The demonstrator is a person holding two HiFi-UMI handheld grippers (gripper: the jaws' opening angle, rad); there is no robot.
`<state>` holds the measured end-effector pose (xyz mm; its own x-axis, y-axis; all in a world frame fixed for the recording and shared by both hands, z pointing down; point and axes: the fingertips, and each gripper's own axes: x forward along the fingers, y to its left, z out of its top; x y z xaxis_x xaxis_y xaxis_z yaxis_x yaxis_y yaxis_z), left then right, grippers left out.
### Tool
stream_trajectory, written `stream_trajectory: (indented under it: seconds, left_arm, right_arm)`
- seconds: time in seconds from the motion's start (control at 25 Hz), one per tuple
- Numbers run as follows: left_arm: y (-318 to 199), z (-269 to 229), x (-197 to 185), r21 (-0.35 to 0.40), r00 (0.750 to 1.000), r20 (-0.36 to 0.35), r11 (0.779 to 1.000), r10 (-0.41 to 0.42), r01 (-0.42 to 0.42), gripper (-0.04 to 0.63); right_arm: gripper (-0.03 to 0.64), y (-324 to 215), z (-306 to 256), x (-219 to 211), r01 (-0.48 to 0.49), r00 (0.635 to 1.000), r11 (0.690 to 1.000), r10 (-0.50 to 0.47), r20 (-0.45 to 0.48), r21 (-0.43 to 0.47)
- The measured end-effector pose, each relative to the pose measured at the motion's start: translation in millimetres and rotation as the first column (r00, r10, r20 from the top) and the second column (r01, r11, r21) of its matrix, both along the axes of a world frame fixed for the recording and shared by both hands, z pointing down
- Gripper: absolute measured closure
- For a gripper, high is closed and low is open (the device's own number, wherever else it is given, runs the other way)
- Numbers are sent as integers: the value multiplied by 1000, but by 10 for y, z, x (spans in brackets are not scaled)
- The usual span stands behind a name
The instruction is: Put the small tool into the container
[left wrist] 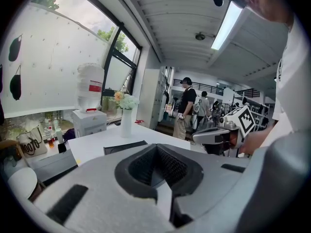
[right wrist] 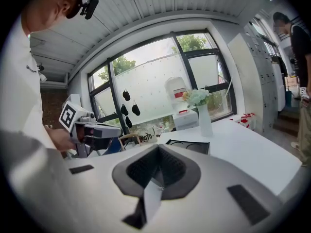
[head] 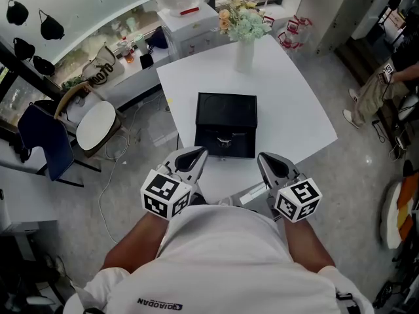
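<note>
Both grippers hung on the person's side of the container (head: 226, 110), short of its near wall, and neither one carried anything. The left gripper (head: 195, 157) had its jaws closed together with nothing between the pads. The right gripper (head: 270, 164) was the same, pads pressed flat and empty.

The container, black and square, sat on the white table (head: 288, 103) with the flower vase (head: 243, 54) beyond its far side. Where was the small tool? A little pale glint (head: 224, 139) lay in the near part of the container. That looked like the tool, but it was too small in the head view to be sure. Neither gripper view showed it.

So, as I read it, this was a rest pose, with either nothing begun or the tool already in.

If a pick was to come, the jaws needed to part first, before any reach toward the container. Closed pads would only shove a light piece about. One gripper should go in, the one nearer the tool, while the other waited beside the container's near corner, ready to steady it. The approach wanted to be low and slow, pinching across the tool's narrow part. The lift should clear the container's wall, and the release should come close to the floor inside, because a drop could bounce.
</note>
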<state>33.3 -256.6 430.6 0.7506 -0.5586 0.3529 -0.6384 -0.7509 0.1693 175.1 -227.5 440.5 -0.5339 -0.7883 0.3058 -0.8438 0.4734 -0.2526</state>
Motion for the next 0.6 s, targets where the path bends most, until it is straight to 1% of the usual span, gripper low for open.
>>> stream_trajectory:
  seconds: [0.16,0.32,0.6]
  left_arm:
    - [-4,2,-26,-5,1000,-6,1000,-10,10,586]
    - [-2,30,-39,-15,1000,3,1000,-13,13,586]
    - [-5,31,-46,-16,1000,6,1000,-15,15,586]
  right_arm:
    - [612,13,19,-26,11,1000,1000,-11,12,-9]
    - [612,14,58,-63,22,999,999,-21,28,-28]
    - [612,-8,75,-78,24,999,999,-23,30,-33]
